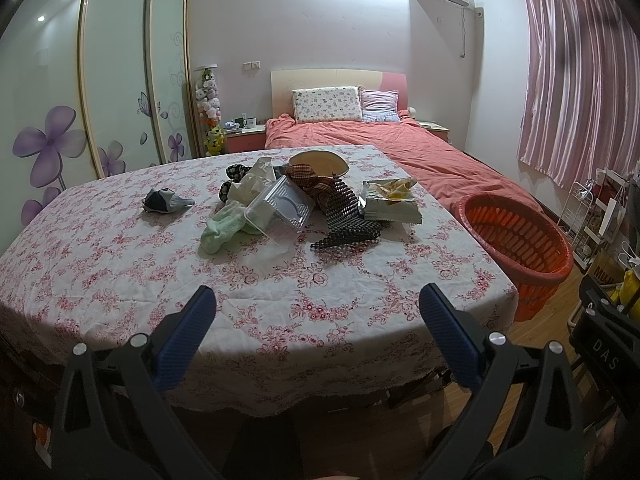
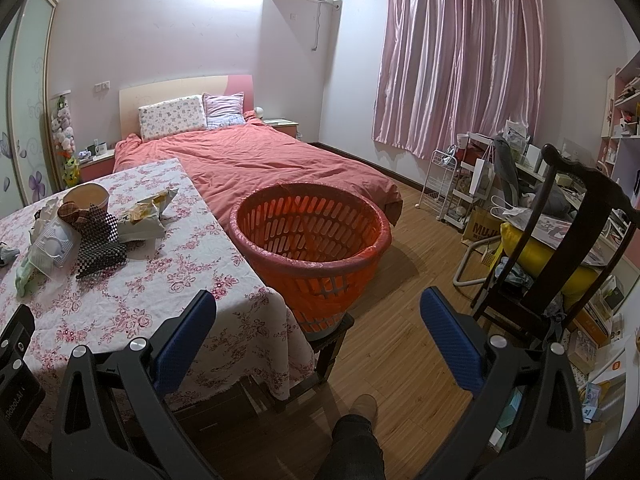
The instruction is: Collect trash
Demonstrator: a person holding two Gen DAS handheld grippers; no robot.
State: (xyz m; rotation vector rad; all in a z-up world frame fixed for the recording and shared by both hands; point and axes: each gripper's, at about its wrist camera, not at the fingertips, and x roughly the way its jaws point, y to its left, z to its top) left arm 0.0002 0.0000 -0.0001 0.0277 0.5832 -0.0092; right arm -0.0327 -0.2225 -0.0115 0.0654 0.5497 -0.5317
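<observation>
A pile of trash lies mid-table on a floral cloth (image 1: 120, 264): a clear plastic tray (image 1: 278, 208), a green sock (image 1: 224, 228), a black mesh mat (image 1: 346, 220), a snack bag (image 1: 392, 200), a paper bowl (image 1: 318, 162), a brown checked cloth (image 1: 308, 178) and a crumpled grey wrapper (image 1: 166, 200) off to the left. An orange basket (image 2: 310, 240) stands on a stool at the table's right edge. My left gripper (image 1: 318, 304) hangs open over the table's near edge. My right gripper (image 2: 318, 310) is open in front of the basket. Both hold nothing.
A bed with a red cover (image 2: 260, 160) lies behind the table. A dark wooden chair (image 2: 560, 240) with yellow items and cluttered racks (image 2: 460, 184) fill the right side. A person's leg and shoe (image 2: 360, 420) stand on the wood floor. A wardrobe (image 1: 100, 80) lines the left wall.
</observation>
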